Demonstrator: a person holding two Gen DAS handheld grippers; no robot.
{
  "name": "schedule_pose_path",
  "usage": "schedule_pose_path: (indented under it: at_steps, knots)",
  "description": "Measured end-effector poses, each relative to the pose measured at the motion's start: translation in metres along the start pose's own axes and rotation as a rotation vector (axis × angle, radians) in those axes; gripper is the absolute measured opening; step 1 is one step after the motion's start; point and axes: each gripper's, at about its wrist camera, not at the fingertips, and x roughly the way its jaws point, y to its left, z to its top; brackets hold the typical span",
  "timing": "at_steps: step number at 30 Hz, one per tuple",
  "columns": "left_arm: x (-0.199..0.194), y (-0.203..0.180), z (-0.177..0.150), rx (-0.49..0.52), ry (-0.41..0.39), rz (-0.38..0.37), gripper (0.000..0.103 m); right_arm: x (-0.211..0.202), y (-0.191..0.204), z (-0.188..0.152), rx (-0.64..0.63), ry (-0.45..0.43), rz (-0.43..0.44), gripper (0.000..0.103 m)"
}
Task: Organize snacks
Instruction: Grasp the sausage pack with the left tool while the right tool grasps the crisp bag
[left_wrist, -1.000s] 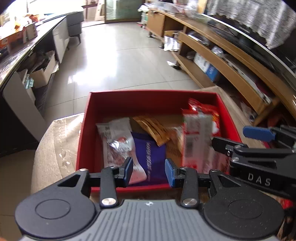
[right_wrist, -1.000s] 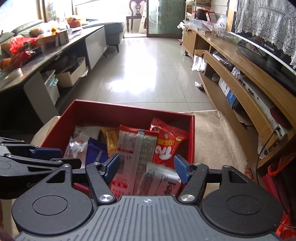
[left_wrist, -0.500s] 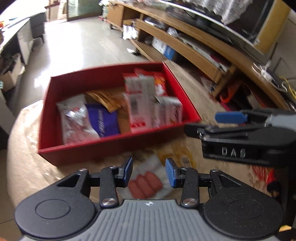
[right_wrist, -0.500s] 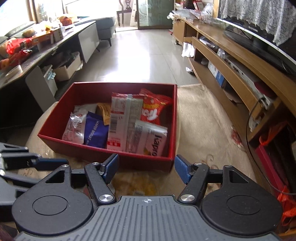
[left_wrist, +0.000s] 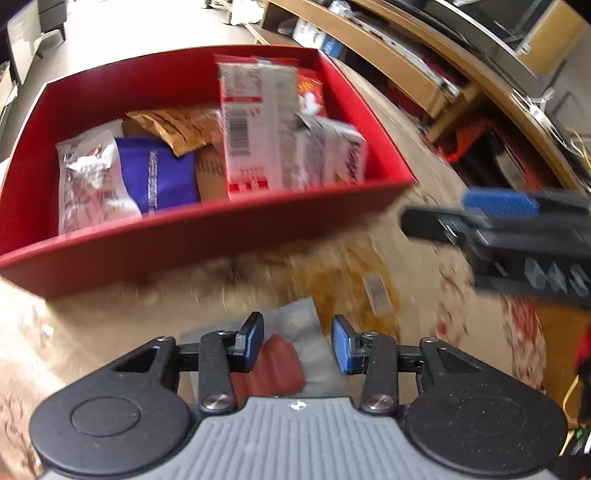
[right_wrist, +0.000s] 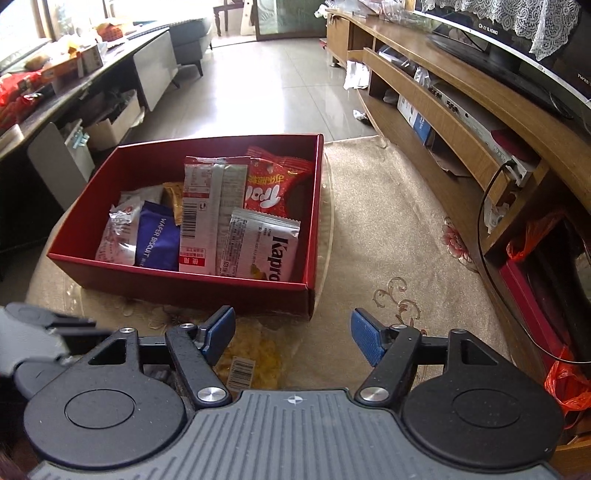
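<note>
Just before the red box (right_wrist: 177, 284): left gripper (left_wrist: 297, 345) spread over sausage pack (left_wrist: 275, 363), right gripper (right_wrist: 293, 334) spread over yellow packet (right_wrist: 255, 360), poised for boxing.

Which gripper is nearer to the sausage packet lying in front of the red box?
Left. The left gripper hangs right over the sausage packet, which shows between its open fingers. The right gripper is off to the side, above the yellow snack bag.

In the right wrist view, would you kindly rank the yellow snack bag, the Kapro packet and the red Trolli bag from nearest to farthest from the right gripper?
1. Yellow snack bag: on the table, by the right gripper, left side.
2. Kapro packet: the red box's near right corner.
3. Red Trolli bag: against the box's far right.
</note>
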Motion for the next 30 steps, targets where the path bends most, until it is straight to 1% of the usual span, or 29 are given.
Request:
schedule_pose_path:
  at_steps: [1, 2, 5, 7, 8, 10, 11, 12, 13, 14, 18, 19, 21, 23, 25, 27, 28, 30]
  knots:
    - [-0.003, -0.004, -0.005, 0.012, 0.021, 0.007, 0.040, 0.000, -0.001, -0.001, -0.003, 0.002, 0.002, 0.075]
    - [-0.006, -0.007, -0.011, 0.017, 0.046, 0.000, 0.040, -0.001, 0.000, -0.002, -0.007, 0.006, 0.003, 0.075]
    - [-0.013, -0.016, -0.029, 0.037, 0.077, -0.068, 0.042, -0.001, 0.001, -0.007, -0.021, 0.019, 0.012, 0.076]
    - [-0.016, -0.018, -0.038, 0.039, 0.100, -0.102, 0.042, -0.001, 0.003, -0.010, -0.031, 0.032, 0.018, 0.076]
    - [-0.017, -0.018, -0.041, 0.039, 0.104, -0.106, 0.042, -0.001, 0.004, -0.012, -0.034, 0.037, 0.019, 0.076]
    - [-0.023, -0.018, -0.041, 0.058, 0.069, -0.066, 0.042, -0.002, 0.006, -0.014, -0.039, 0.040, 0.023, 0.076]
    - [-0.027, -0.020, -0.038, 0.088, 0.041, -0.040, 0.042, -0.003, 0.007, -0.015, -0.040, 0.042, 0.028, 0.076]
    - [-0.029, -0.021, -0.034, 0.128, 0.019, -0.023, 0.046, -0.003, 0.007, -0.017, -0.041, 0.043, 0.031, 0.076]
    - [-0.030, -0.021, -0.031, 0.176, 0.010, -0.023, 0.048, -0.003, 0.007, -0.017, -0.041, 0.044, 0.032, 0.077]
    - [-0.028, -0.021, -0.027, 0.213, 0.013, -0.030, 0.052, -0.003, 0.007, -0.017, -0.042, 0.046, 0.032, 0.077]
    - [-0.019, -0.018, -0.022, 0.339, 0.035, 0.000, 0.052, 0.003, 0.003, -0.018, -0.033, 0.064, 0.038, 0.077]
    - [-0.017, -0.018, -0.022, 0.361, 0.044, -0.004, 0.053, 0.005, 0.001, -0.018, -0.028, 0.071, 0.040, 0.077]
    - [-0.013, -0.016, -0.022, 0.387, 0.072, -0.040, 0.053, 0.010, -0.001, -0.017, -0.022, 0.084, 0.042, 0.077]
    - [-0.010, -0.017, -0.025, 0.409, 0.086, -0.056, 0.056, 0.013, -0.001, -0.016, -0.023, 0.091, 0.037, 0.077]
    - [-0.008, -0.021, -0.029, 0.467, 0.089, -0.038, 0.060, 0.016, -0.001, -0.016, -0.026, 0.096, 0.035, 0.078]
    - [-0.007, -0.022, -0.033, 0.510, 0.074, 0.010, 0.062, 0.018, 0.001, -0.016, -0.027, 0.103, 0.043, 0.078]
    - [-0.006, -0.020, -0.032, 0.515, 0.072, 0.024, 0.063, 0.019, 0.001, -0.017, -0.029, 0.107, 0.050, 0.079]
    - [-0.003, -0.014, -0.030, 0.502, 0.085, 0.012, 0.065, 0.020, 0.005, -0.018, -0.040, 0.115, 0.063, 0.079]
